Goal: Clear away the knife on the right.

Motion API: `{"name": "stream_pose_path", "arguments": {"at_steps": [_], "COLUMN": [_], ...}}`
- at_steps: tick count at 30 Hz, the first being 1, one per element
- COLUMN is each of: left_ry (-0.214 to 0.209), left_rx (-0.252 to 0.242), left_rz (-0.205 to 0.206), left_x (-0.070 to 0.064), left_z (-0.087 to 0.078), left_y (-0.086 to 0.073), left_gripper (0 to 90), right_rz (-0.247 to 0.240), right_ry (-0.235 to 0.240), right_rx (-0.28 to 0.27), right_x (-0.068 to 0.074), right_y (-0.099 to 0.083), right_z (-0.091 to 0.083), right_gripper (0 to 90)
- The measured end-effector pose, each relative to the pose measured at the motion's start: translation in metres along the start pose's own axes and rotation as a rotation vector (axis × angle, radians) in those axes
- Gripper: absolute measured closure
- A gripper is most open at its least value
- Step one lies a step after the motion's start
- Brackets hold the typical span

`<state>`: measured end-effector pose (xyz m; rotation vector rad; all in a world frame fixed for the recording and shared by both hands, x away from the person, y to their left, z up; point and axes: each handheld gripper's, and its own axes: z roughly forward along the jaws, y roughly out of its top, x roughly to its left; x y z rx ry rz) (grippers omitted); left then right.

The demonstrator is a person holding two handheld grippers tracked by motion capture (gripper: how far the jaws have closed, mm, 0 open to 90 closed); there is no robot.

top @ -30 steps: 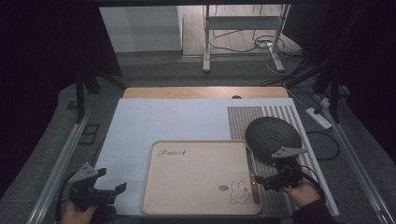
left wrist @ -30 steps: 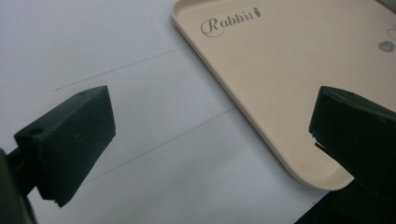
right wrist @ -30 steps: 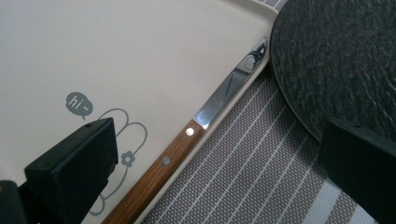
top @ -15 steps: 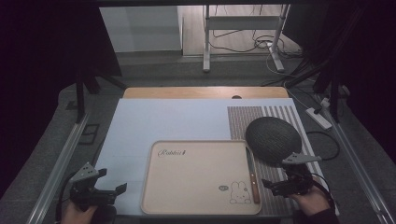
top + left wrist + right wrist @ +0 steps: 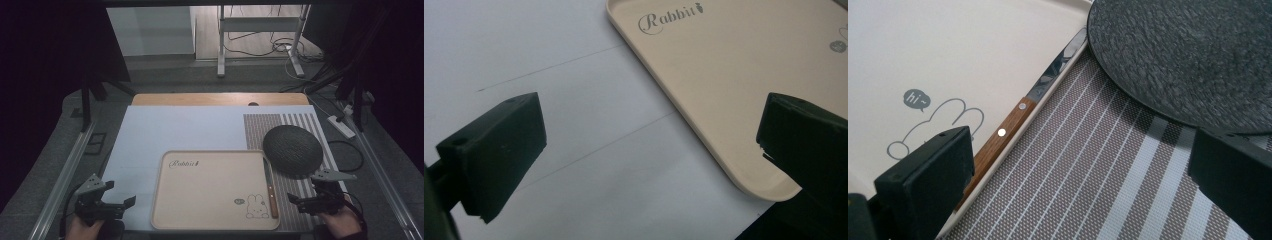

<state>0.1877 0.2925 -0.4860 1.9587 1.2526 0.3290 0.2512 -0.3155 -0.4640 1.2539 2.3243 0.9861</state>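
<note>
A beige tray (image 5: 210, 187) printed "Rabbit" (image 5: 724, 75) lies on the pale table mat. A wooden-handled knife (image 5: 271, 187) rests along the tray's right edge; its handle (image 5: 998, 137) and blade show in the right gripper view. A dark round plate (image 5: 292, 150) (image 5: 1188, 55) sits on the striped placemat (image 5: 300, 125). My left gripper (image 5: 112, 205) is open at the front left, its jaws wide apart over the mat (image 5: 634, 155) beside the tray's corner. My right gripper (image 5: 302, 202) is open over the striped placemat (image 5: 1088, 180), right of the knife handle and nearer than the plate.
A person's hands hold both grippers at the table's front edge. A wooden strip (image 5: 220, 99) runs along the far side of the table. Metal rails flank the table left and right. A power strip (image 5: 340, 125) and cables lie on the floor at right.
My right gripper has drawn back from the knife at the tray's right edge, toward the front right. The knife stays on the tray. The left gripper has barely moved.
</note>
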Motion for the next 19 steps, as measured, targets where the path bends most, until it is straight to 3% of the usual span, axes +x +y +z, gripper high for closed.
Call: {"name": "stream_pose_path", "arguments": {"at_steps": [19], "left_ry": [0.003], "left_rx": [0.003], "left_rz": [-0.004], "left_x": [0.0], "left_z": [0.001], "left_y": [0.0], "left_gripper": [0.0], "right_rz": [-0.01], "right_ry": [-0.056], "right_rx": [0.02], "right_x": [0.001], "right_y": [-0.01], "right_z": [-0.012], "right_gripper": [0.0]}}
